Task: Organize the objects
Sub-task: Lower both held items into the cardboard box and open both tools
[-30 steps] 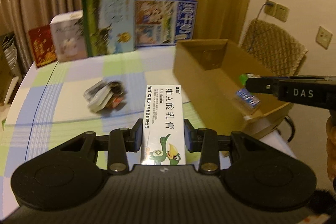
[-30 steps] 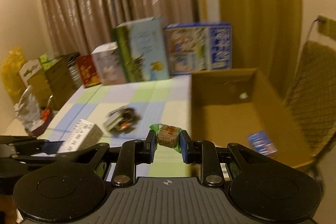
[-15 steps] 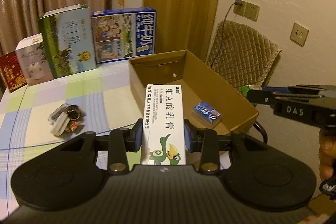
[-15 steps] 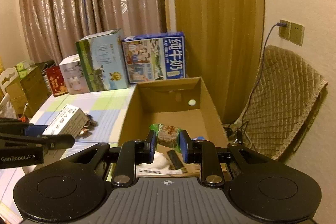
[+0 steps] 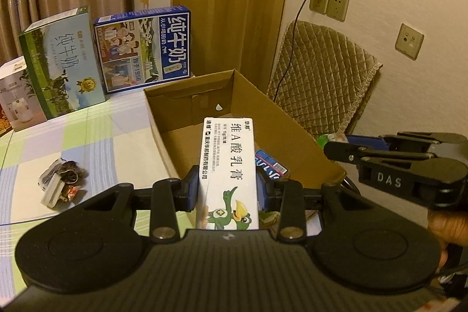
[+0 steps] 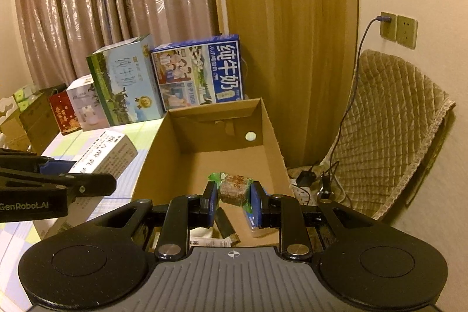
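Observation:
My left gripper [image 5: 228,190] is shut on a white ointment box [image 5: 228,165] with a green bird printed on it, held above the near end of the open cardboard box [image 5: 280,119]. A small blue packet [image 5: 270,164] lies on the box floor beside it. My right gripper [image 6: 234,202] is shut on a brown snack in a green wrapper [image 6: 234,186], over the same cardboard box [image 6: 272,136]. From the right wrist view the left gripper [image 6: 96,186] and its ointment box [image 6: 108,151] show at the left. The right gripper [image 5: 330,148] reaches in at the right of the left wrist view.
A pile of small packets [image 5: 61,180] lies on the checked tablecloth [image 5: 102,136]. Milk cartons [image 5: 143,48] and other boxes [image 5: 61,66] stand along the far edge before curtains. A padded chair [image 5: 321,86] stands right of the table. A dark stick [image 6: 225,225] and wrappers lie inside the cardboard box.
Both grippers have swung right from above the tablecloth to above the cardboard box, each still holding its item. The pile of packets now sits far left in the left wrist view.

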Demonstrator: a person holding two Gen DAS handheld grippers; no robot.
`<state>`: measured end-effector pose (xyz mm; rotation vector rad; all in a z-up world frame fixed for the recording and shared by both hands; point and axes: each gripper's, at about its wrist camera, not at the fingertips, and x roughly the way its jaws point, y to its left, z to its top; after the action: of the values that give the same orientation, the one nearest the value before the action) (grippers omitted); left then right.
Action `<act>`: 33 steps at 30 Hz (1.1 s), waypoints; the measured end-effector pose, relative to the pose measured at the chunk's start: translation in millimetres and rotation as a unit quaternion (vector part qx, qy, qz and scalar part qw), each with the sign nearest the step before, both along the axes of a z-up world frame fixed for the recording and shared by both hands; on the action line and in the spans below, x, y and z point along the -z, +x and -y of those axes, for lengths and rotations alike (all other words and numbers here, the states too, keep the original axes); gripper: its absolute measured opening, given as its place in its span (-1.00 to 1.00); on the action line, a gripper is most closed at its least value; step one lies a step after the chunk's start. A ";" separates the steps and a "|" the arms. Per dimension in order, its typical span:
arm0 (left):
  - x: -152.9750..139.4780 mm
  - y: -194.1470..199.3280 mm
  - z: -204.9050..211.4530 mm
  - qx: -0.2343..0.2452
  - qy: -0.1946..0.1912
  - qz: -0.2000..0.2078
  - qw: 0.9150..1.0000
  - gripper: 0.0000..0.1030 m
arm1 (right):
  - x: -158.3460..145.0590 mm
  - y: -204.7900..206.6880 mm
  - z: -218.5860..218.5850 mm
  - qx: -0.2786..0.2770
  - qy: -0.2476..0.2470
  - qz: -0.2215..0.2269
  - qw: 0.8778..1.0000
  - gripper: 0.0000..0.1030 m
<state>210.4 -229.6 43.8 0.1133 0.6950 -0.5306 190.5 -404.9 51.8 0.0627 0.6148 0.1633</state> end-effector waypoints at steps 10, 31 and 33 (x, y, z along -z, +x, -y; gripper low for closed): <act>7.5 22.7 19.0 0.003 0.006 -0.005 1.000 -0.36 | 9.6 21.2 6.7 -0.004 0.004 -0.010 1.000 -0.59; 25.3 78.3 35.5 -0.003 0.006 -0.024 1.000 -0.36 | 25.1 60.1 17.4 0.001 0.012 -0.025 1.000 -0.59; 29.0 84.6 37.0 -0.004 0.008 -0.024 1.000 -0.36 | 28.4 63.7 18.8 0.002 0.012 -0.027 1.000 -0.59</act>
<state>295.0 -266.6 14.8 0.1133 0.7466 -0.5219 254.1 -423.7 23.5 0.0929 0.6663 0.1650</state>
